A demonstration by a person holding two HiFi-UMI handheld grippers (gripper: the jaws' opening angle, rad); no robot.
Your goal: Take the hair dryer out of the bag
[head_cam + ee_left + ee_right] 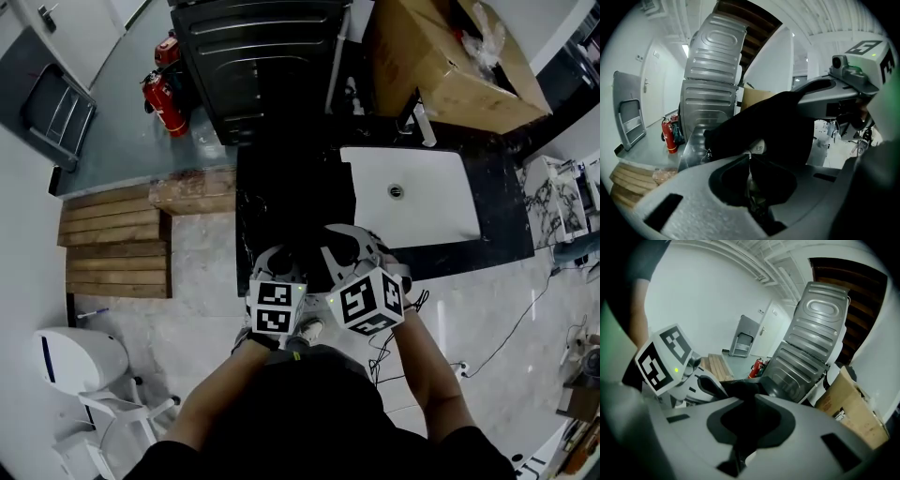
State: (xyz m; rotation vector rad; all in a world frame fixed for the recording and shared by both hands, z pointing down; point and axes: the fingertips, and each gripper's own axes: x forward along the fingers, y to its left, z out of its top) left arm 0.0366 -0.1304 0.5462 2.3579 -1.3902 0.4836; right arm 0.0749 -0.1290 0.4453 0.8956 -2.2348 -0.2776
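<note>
A black fabric bag (pixel 773 126) with a small white label hangs between my two grippers, which are held close together over the front edge of the black counter (pixel 281 187). My left gripper (pixel 750 157) is shut on a fold of the bag. The right gripper (pixel 752 401) is shut on another part of the black bag (pixel 740 387). In the head view the left gripper (pixel 281 258) and the right gripper (pixel 352 246) nearly touch, and the bag between them is hard to make out against the dark counter. The hair dryer is not in sight.
A white sink (pixel 412 197) is set in the counter on the right. Behind stand a ribbed grey metal appliance (pixel 253 56) and an open cardboard box (pixel 450 56). Red fire extinguishers (pixel 164 98) and wooden pallets (pixel 117 244) are on the floor at the left.
</note>
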